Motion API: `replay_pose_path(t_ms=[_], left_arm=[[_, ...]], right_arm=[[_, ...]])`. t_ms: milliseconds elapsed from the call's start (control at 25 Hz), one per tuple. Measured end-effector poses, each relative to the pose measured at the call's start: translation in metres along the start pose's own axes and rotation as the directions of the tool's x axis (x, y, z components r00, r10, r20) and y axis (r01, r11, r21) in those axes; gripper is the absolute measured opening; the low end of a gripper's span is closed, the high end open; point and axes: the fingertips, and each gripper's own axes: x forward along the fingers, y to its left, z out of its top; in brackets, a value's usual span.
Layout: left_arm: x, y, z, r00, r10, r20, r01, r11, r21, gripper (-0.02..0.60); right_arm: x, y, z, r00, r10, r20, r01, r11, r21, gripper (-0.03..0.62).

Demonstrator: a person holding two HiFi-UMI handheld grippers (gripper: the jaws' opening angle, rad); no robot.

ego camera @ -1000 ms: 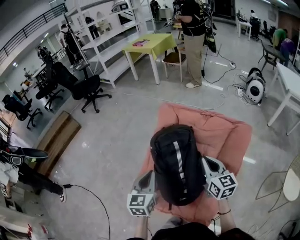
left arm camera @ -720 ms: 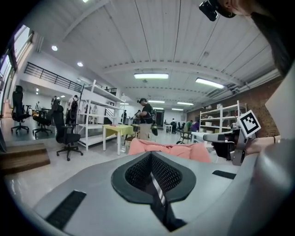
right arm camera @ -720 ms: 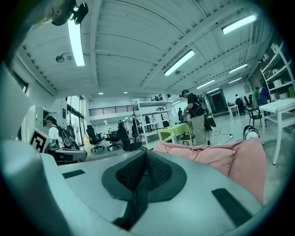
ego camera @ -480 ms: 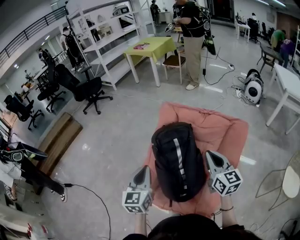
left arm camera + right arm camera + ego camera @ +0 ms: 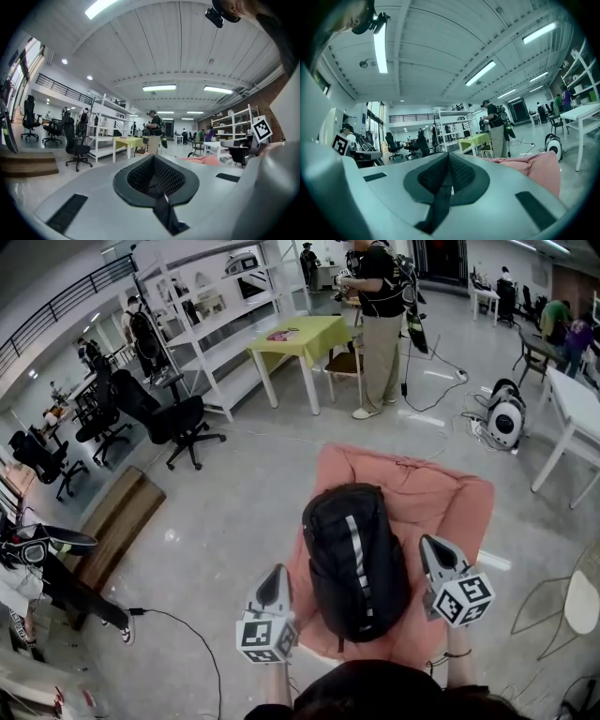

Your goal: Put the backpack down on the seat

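Observation:
The black backpack (image 5: 356,563) lies flat on the pink cushioned seat (image 5: 441,498), its grey stripe facing up. My left gripper (image 5: 274,569) hovers just off the backpack's left side, shut and empty. Off the backpack's right side, my right gripper (image 5: 431,542) is likewise shut with nothing in it. Neither touches the backpack. In the left gripper view the jaws (image 5: 154,161) are closed together, with the seat (image 5: 201,160) beyond them to the right. In the right gripper view the jaws (image 5: 449,159) are also closed, and the seat (image 5: 534,168) shows at the right.
A person (image 5: 380,315) stands by a yellow-green table (image 5: 298,332) and a wooden chair (image 5: 349,360) beyond the seat. White shelving (image 5: 211,324) and black office chairs (image 5: 173,418) are at the far left, a wooden bench (image 5: 117,521) and a floor cable (image 5: 187,634) at left, a white table (image 5: 577,409) at right.
Both grippers have drawn back toward me and lifted away from the backpack's sides. The backpack stays lying on the pink seat.

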Motion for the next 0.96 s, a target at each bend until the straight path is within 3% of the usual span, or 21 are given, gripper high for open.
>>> replay_pose_path(t_ms=[960], left_arm=[[0.0029, -0.0084, -0.0015, 1.000, -0.008, -0.011, 0.008, 0.999, 0.031, 0.014]], right_arm=[[0.0042, 0.0040, 0.0066, 1.000, 0.016, 0.018, -0.015, 1.000, -0.016, 0.014]])
